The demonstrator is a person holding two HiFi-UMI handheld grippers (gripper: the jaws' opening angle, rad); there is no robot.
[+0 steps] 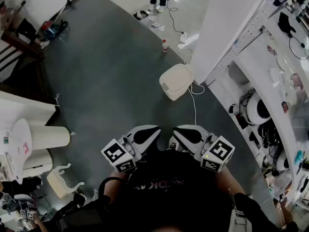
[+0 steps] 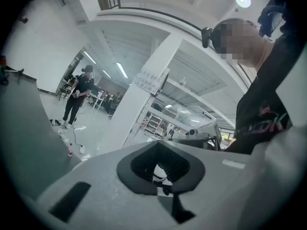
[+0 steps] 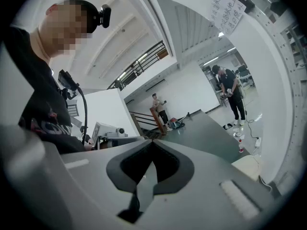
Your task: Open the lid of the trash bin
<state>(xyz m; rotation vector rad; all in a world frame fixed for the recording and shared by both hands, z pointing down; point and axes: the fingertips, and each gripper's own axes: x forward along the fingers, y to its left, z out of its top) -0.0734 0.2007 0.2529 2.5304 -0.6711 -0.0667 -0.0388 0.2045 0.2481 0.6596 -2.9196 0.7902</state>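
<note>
Bin (image 1: 172, 94) stands far ahead, lid (image 1: 176, 78) down; left gripper (image 1: 153, 130) and right gripper (image 1: 178, 131) hover level near the chest, both clenched, empty.

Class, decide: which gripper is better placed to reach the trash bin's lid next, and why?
Right, probably: the right gripper sits nearer the trash bin, and only its view shows the bin.

You wear a black top (image 1: 169, 187) with faint letters across the chest. A small black camera (image 3: 102, 16) sits on your head. Your left gripper (image 1: 155, 129) and right gripper (image 1: 176, 131) have pale grey shells and black fingers (image 1: 145, 135). Each carries a cube (image 1: 119, 156) with black-and-white square marks.
</note>
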